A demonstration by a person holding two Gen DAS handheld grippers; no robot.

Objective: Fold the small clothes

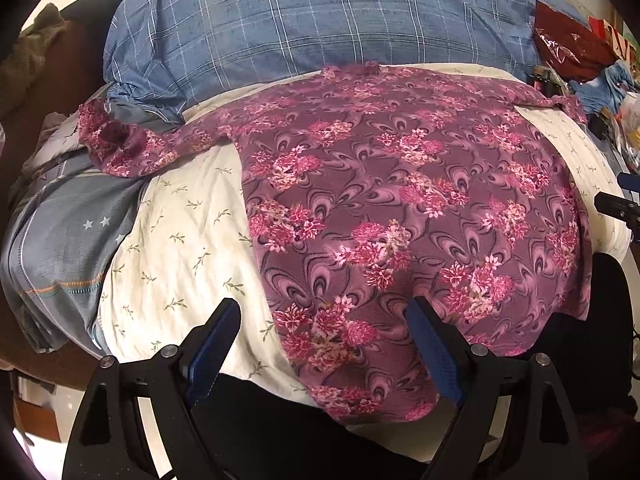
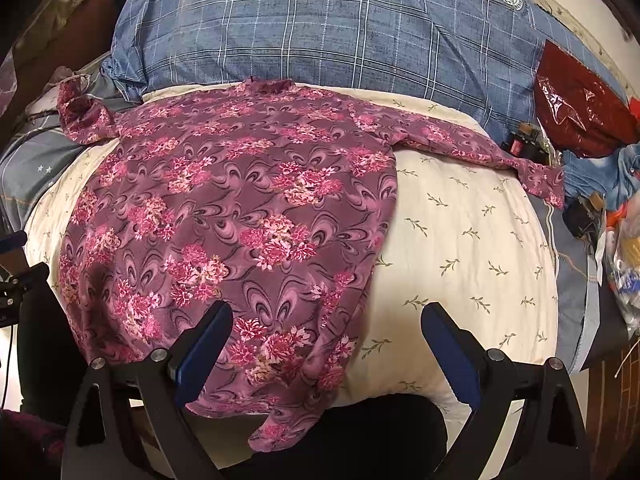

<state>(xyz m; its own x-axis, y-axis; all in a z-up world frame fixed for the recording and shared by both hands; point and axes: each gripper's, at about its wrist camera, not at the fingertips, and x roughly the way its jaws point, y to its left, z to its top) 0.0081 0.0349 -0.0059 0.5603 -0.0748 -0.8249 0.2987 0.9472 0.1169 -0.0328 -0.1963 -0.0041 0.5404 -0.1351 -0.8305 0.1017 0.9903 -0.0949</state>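
A purple long-sleeved top with pink flowers [image 1: 400, 208] lies spread flat on a cream quilt [image 1: 188, 240], collar away from me, both sleeves stretched out sideways. My left gripper [image 1: 324, 312] is open and empty, hovering over the top's lower left hem corner. The top also shows in the right wrist view [image 2: 240, 216]. My right gripper [image 2: 326, 316] is open and empty over the lower right hem corner, its right finger above the bare quilt [image 2: 472, 248]. The hem hangs over the near edge. The right gripper's tip [image 1: 618, 204] shows at the left view's right edge.
A blue plaid pillow [image 1: 320, 20] lies behind the top. A grey star-print sheet [image 1: 60, 232] is bunched at the left. A red plastic bag [image 2: 580, 108], blue cloth and small clutter [image 2: 592, 216] sit at the right. The quilt's near edge drops to dark space.
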